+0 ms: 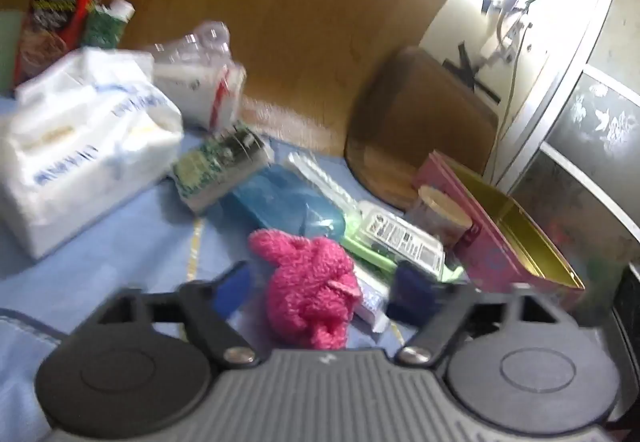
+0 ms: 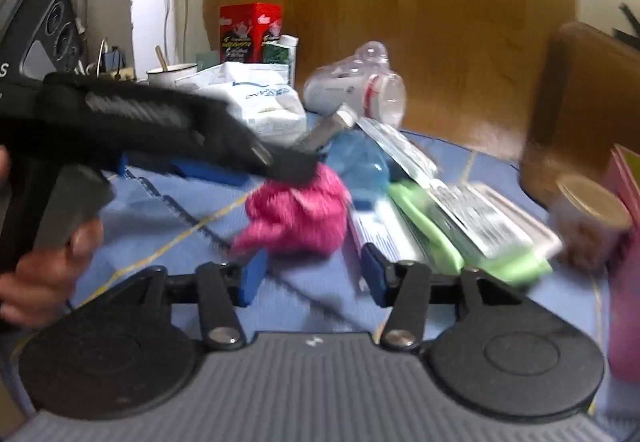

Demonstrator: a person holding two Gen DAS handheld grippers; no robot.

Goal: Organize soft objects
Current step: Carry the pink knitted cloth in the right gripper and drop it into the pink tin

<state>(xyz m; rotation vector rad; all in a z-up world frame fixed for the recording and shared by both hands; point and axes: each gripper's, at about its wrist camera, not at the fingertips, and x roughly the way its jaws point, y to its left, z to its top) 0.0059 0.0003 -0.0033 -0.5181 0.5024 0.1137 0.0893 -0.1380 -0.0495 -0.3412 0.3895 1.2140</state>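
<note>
A fluffy pink soft toy [image 1: 312, 294] lies on the blue cloth [image 1: 100, 262]. My left gripper [image 1: 322, 292] is open, and the toy sits between its blue fingers with a gap on each side. In the right wrist view the toy [image 2: 296, 217] lies just ahead of my right gripper [image 2: 314, 276], which is open with only cloth between its fingers. There the left gripper [image 2: 276, 169] reaches in from the left over the toy's top, held by a hand [image 2: 40, 274].
Around the toy lie a white tissue pack [image 1: 80, 153], a clear plastic bottle [image 1: 200, 81], a blue packet [image 1: 288, 201], a green-edged blister pack [image 1: 400, 242], a lidded cup [image 1: 440, 213] and an open pink box [image 1: 520, 242]. A red tin [image 1: 64, 1] and wooden chair [image 1: 420, 129] stand behind.
</note>
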